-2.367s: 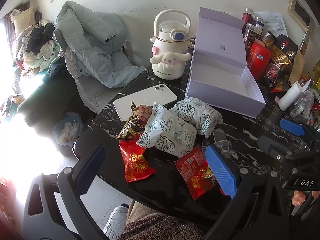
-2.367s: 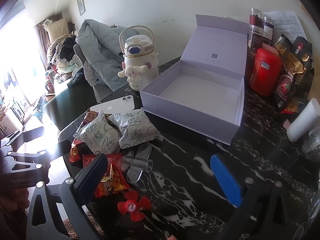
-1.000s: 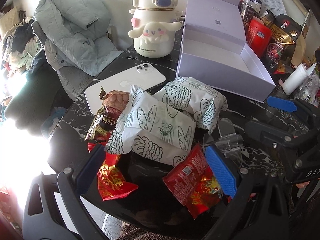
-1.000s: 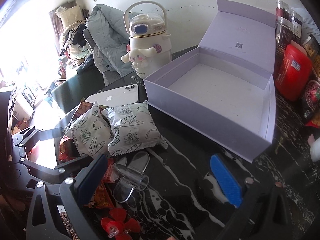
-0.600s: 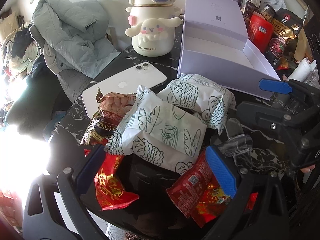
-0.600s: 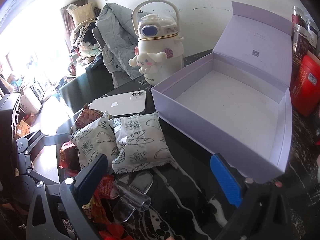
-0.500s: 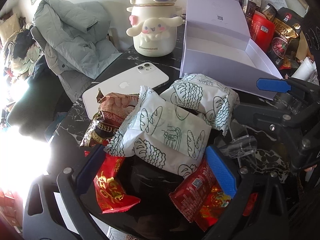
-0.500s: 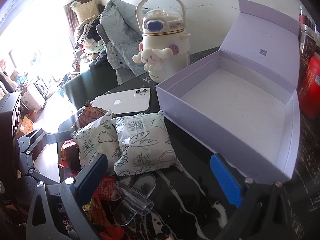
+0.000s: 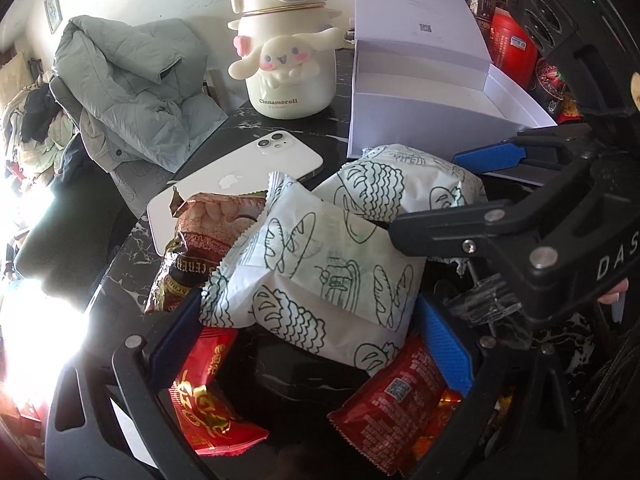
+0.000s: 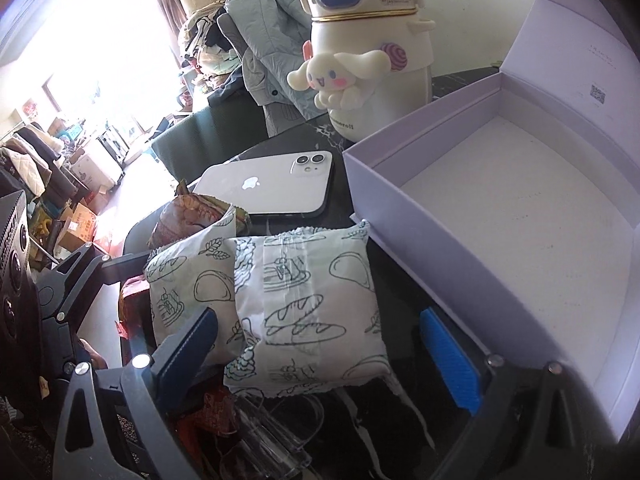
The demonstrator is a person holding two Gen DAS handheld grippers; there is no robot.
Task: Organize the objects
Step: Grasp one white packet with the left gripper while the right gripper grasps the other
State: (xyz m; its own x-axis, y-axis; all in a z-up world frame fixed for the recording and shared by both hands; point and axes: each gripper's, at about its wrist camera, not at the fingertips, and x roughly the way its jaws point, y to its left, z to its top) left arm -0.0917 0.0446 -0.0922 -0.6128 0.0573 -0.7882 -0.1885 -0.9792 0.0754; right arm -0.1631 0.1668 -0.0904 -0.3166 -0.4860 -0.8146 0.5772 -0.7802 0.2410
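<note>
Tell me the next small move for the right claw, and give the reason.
Probably ease the right claw down and shut it on the bread packet. Its jaws are open and straddle that packet, which lies beside the open lavender box, whose floor looks bare. The left claw, also open, frames the other bread packet.

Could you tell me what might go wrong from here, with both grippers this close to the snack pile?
1. Both bread packs overlap: the left gripper brackets the near pack, the right gripper the far pack. Lifting one may drag the other.
2. The near pack lies on the red packets, which may slide off the table edge.
3. The grippers are nearly touching and could collide.
4. The clear cup lies under the right gripper and could get knocked.
</note>
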